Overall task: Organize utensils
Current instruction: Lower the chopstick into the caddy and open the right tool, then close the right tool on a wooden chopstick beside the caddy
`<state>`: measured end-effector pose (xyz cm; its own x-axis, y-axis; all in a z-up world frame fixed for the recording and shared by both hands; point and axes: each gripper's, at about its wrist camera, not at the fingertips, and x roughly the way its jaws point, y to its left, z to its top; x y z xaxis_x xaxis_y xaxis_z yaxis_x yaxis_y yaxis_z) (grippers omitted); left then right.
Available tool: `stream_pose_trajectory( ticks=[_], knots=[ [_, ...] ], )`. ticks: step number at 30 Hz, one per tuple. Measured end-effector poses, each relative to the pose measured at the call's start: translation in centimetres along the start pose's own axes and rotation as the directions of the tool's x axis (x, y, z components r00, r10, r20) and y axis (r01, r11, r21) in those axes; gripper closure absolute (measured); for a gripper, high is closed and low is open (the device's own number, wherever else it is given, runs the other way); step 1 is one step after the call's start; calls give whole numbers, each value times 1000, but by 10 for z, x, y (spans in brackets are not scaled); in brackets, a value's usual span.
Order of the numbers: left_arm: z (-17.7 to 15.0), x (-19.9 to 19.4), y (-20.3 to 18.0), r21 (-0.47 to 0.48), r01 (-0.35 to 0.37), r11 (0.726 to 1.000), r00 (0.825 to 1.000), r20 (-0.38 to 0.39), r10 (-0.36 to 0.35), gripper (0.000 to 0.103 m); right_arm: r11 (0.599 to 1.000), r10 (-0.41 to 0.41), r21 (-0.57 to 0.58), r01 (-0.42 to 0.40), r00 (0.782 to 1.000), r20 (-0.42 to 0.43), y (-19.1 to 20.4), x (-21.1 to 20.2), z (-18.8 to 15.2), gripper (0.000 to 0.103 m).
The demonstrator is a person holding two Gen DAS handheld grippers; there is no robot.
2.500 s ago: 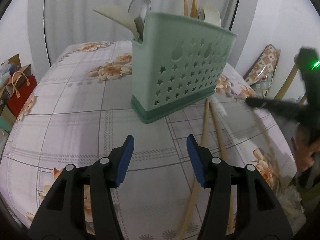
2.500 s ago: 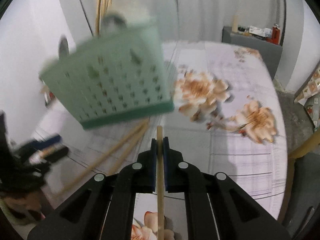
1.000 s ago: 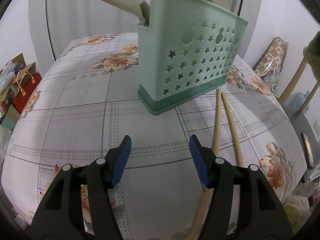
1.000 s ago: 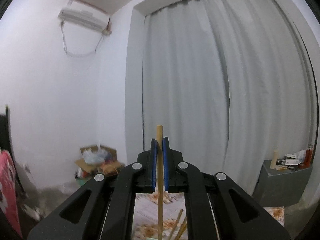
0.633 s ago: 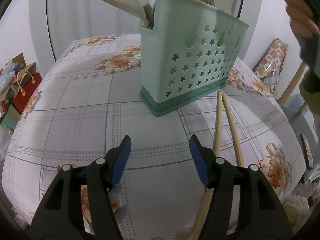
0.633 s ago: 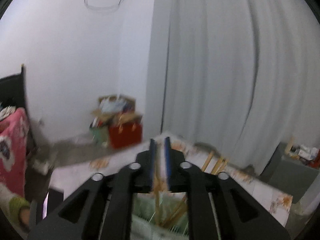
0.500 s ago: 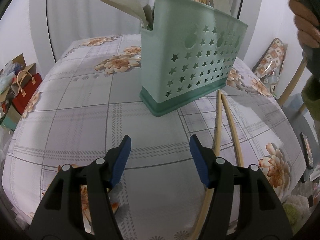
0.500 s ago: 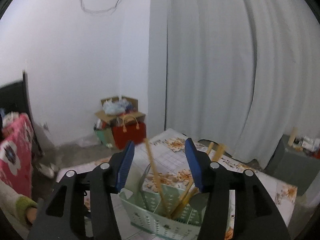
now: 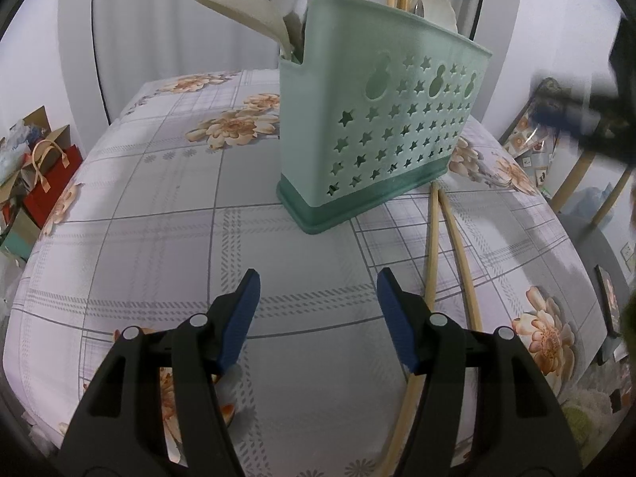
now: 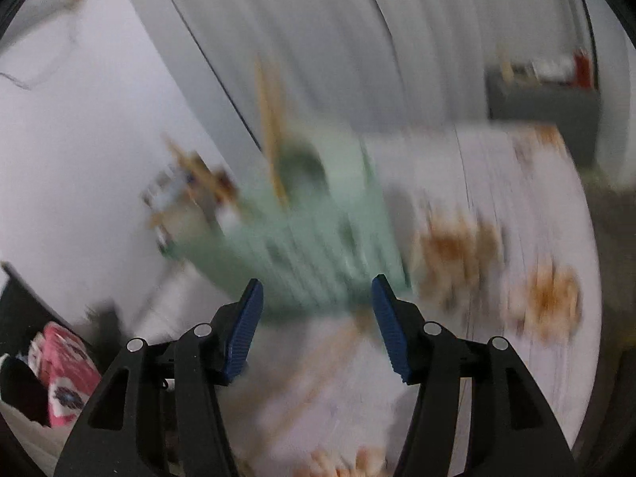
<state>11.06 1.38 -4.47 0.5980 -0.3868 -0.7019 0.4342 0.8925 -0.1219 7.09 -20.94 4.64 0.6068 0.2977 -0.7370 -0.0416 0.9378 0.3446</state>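
Currently listed: holder (image 9: 381, 127), green, upright on surface (image 9: 159, 206), at 12 o'clock from left gripper (image 9: 318, 318); spoons and chopsticks already stand in it. Two loose chopsticks (image 9: 433, 246) lie on the surface at 2 o'clock, one passing just beside the right-hand jaw. Left jaws wide, empty. Right gripper (image 10: 314, 314): view blurred, jaws have just been opening, now wide with nothing between. Risk, judged: a hurried reach could nudge the light holder over or roll the chopsticks off the edge.
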Motion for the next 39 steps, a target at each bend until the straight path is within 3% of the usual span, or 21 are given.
stream_pose_trajectory(
  ticks=[3,8,15,19,24,28,37,39],
  knots=[
    [0,-2,-1,4,-3,1000,1000,3,3,45,998,-66,3,66,993,-95,2,24,-24,55],
    [-1,-7,-4,16,4,1000,1000,14,-4,45,992,-122,-34,119,981,-153,14,53,-43,66],
    [3,-12,-23,71,67,995,998,16,-69,45,981,-185,-84,174,973,-138,24,55,-48,87],
    [3,-9,-42,135,109,985,994,-12,-108,45,979,-202,-62,196,971,-127,16,48,-50,92],
    [4,5,-63,224,107,969,993,-64,-95,46,975,-221,-2,222,969,-112,-11,35,-51,96],
    [6,17,-72,254,101,962,992,-104,-77,55,973,-221,40,226,970,-101,-32,26,-53,96],
    [16,34,-74,243,74,967,989,-139,-40,96,978,-200,43,204,977,-79,-38,21,-56,96],
    [17,35,-72,230,82,970,988,-147,-48,96,979,-194,43,198,978,-78,-40,23,-55,96]
  ],
)
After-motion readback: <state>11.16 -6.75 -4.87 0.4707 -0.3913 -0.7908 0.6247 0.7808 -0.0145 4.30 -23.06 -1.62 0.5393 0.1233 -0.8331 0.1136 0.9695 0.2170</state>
